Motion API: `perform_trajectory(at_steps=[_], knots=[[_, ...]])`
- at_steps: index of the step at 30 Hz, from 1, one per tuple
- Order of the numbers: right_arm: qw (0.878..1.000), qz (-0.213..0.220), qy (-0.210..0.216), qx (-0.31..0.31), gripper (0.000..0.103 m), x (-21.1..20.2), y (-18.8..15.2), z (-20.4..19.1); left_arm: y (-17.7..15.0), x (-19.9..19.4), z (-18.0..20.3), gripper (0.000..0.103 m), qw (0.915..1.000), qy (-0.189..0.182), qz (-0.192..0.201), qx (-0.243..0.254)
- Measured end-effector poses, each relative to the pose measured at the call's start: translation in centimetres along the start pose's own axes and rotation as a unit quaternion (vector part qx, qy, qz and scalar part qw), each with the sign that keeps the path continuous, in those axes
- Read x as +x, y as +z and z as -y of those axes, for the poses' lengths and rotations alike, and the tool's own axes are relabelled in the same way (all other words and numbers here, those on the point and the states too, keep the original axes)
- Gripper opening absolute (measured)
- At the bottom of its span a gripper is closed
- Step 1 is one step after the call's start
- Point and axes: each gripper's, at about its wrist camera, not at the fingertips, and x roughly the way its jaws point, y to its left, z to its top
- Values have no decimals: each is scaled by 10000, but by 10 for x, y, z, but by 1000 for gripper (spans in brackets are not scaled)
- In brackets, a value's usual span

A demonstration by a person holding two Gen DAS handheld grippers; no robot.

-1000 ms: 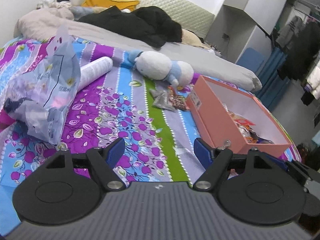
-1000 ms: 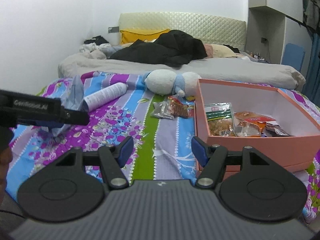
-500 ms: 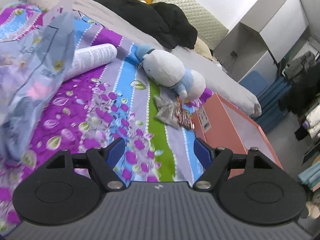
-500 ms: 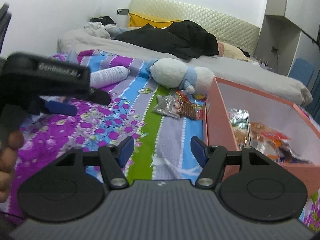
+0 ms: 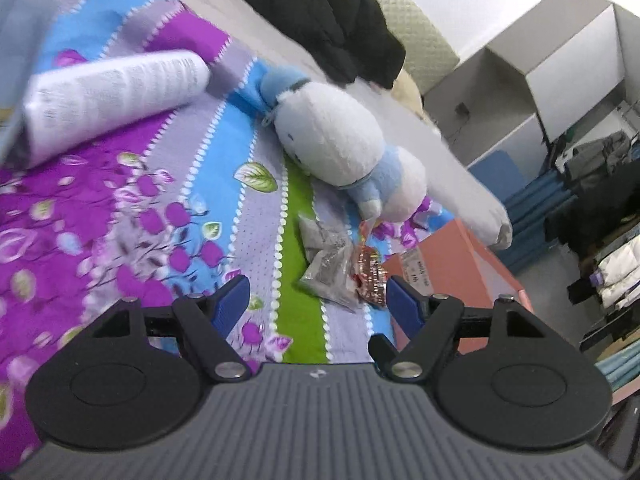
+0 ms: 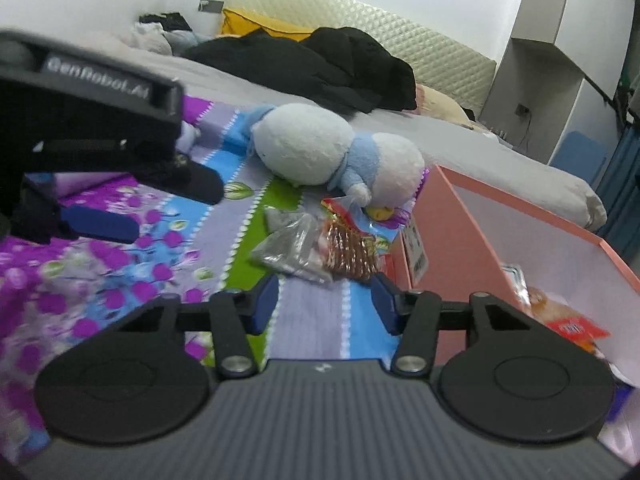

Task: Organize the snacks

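Left gripper [image 5: 316,296] was held spread, empty. Right gripper [image 6: 324,300] jaws were closing, nothing gripped. Two snack packets [image 6: 320,250] were seen on the bedspread [image 6: 312,320], just beside the pink box [image 6: 448,232].

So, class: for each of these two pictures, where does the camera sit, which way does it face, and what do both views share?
Left wrist: on the left gripper, facing along its open fingers, tilted, down the patterned bedspread towards the snack packets; only its own gripper shows.
Right wrist: on the right gripper, jaws closing on nothing, facing the same packets and the pink box; the left gripper enters at left.
Shared: plush toy, packets, box, black clothes.
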Motion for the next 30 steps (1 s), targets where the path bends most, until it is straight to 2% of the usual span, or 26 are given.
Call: perform_trajectory(at_steps=[1,4,7,9,12,15,17,20,22,25,30], knots=[[10000,-29,-27,-30,45,8,0,-1,3,10,1,78,10000,-21,-31,53],[9999,-90,-63,-98,45,31,0,-3,9,35,2,77,9995,-114,-173,234],[9996,-45,-95,-249,44,45,0,-6,15,60,5,68,9985,-178,-332,407],[9994,-18,-100,-339,43,53,2,-7,19,72,4,67,9981,-224,-404,413],[9993,-9,-147,-353,38,61,5,-8,23,89,2,67,9969,-406,-540,395],[9984,23,-243,-512,34,65,4,-12,25,103,5,67,9962,-382,-673,405],[9984,-11,-218,-522,27,68,2,-11,25,112,5,64,9957,-368,-743,404],[9984,-23,-91,-554,15,66,2,-10,24,118,7,56,9955,-332,-765,452],[9983,-56,-83,-569,11,67,4,-14,23,120,9,37,9956,-228,-768,478],[9989,-111,-75,-459,7,64,7,-12,23,118,10,32,9958,-200,-758,472],[9991,-100,-42,-404,6,53,12,-6,17,105,18,28,9958,-52,-676,614]])
